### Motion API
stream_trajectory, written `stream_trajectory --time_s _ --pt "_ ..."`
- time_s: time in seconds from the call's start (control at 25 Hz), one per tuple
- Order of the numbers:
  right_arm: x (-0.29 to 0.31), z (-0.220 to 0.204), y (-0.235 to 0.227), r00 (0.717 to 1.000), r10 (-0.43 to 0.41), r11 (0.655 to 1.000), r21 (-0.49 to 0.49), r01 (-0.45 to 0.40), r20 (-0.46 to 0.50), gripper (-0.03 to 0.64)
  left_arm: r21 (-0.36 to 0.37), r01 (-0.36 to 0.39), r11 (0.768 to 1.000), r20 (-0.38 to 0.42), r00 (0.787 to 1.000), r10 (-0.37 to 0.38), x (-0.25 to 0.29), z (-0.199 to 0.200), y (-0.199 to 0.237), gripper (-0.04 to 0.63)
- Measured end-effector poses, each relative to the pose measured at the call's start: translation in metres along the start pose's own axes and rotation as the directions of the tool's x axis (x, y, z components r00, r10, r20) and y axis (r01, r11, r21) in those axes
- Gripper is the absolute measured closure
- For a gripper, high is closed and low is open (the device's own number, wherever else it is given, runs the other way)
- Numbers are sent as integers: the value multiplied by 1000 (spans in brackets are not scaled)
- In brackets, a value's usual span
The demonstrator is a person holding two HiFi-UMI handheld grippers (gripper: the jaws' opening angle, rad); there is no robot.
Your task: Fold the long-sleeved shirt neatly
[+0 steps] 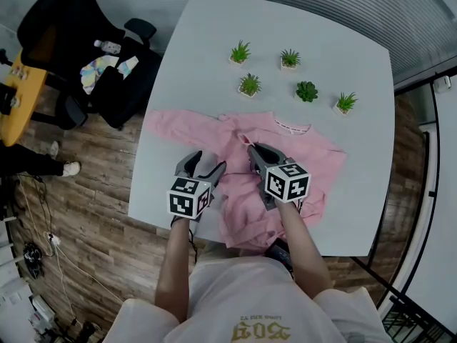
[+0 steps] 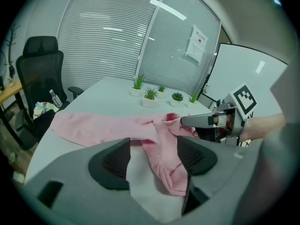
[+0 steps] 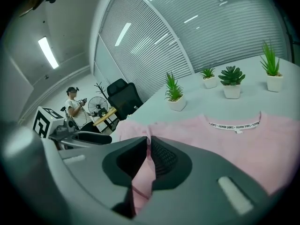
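Right tool (image 3: 148, 150) clamped on raised pinch of pink shirt (image 1: 318, 152), jaws nearly together. Left tool (image 2: 152, 156) jaws wide apart, holding nothing, just left of it over shirt edge. Shirt spread on desk (image 1: 328, 70) below both. Likely step: folding one side inward. Next: lay pinch flat across body, release.

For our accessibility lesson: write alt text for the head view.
Seen from above, a person's right gripper is shut on a fold of a pink shirt lying on a white table; the left gripper is open beside it. Five small potted plants stand beyond.
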State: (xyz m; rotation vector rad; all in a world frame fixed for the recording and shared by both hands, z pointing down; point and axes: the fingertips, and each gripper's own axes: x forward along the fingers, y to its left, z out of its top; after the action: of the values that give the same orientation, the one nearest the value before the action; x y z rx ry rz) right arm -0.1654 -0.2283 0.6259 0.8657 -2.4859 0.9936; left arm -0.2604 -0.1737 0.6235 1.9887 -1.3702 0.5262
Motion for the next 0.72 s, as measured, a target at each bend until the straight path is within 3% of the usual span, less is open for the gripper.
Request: stream_trajectory --time_s 0.24,0.72 --pt "0 -3 7 999 28 1000 6 -28 -18 505 -16 -2 1000 6 1000 2 -1 1 6 275" --pt "-2 1 27 999 49 999 -7 -49 -11 490 -31 -89 996 25 996 89 -21 15 50 275"
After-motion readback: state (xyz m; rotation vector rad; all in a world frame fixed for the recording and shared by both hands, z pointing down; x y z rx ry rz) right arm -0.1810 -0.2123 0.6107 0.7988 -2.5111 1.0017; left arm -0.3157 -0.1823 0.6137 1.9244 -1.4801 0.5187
